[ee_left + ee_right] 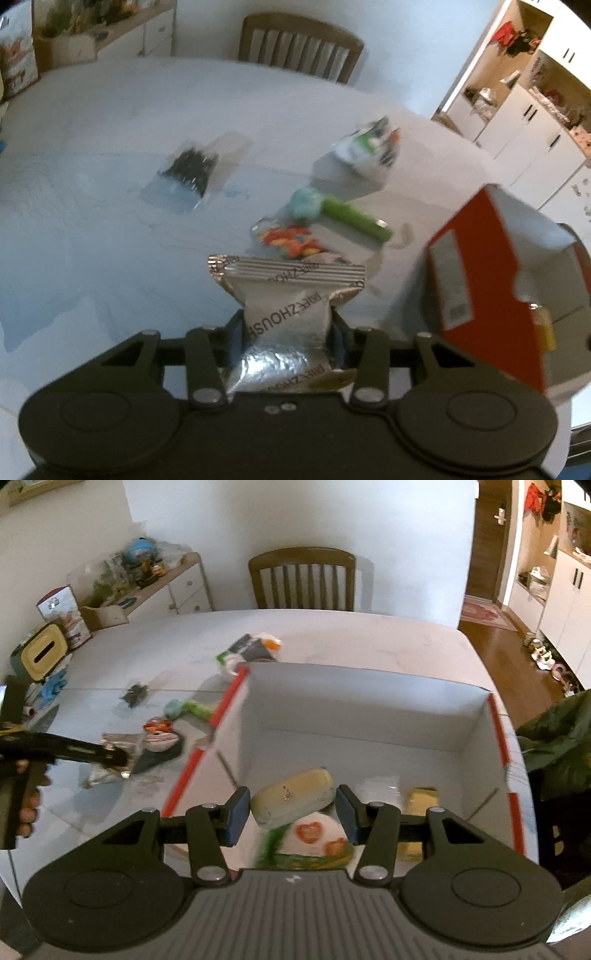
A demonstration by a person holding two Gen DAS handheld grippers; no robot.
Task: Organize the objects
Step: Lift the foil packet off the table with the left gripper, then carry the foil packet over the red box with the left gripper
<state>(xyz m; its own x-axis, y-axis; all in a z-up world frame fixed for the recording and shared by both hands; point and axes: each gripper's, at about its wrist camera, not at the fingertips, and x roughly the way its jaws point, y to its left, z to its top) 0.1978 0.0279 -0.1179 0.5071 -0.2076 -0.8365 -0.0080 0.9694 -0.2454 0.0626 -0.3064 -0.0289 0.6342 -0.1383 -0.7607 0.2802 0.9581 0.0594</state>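
My left gripper (286, 325) is shut on a silver foil packet (288, 291), which is pinched at its waist and held over the white table (110, 240). The right wrist view shows that gripper (114, 758) left of the red box (351, 701). My right gripper (291, 814) hangs over the box's white inside. A cream oblong case (291, 801) sits tilted between its blue pads, touching both. Under it lie a white pouch with red hearts (317, 834) and a yellow packet (423, 797). On the table remain a green tube with a teal pompom (354, 218), a colourful packet (291, 240), a clear bag of black bits (192, 170) and a white-green packet (365, 147).
A wooden chair (301, 578) stands at the table's far side. A yellow-lidded tissue box (40, 653) and blue cloth lie at the table's left edge. A sideboard (177, 587) is behind. A dark green cloth (557, 738) hangs right of the box. A person's hand (27, 812) is at left.
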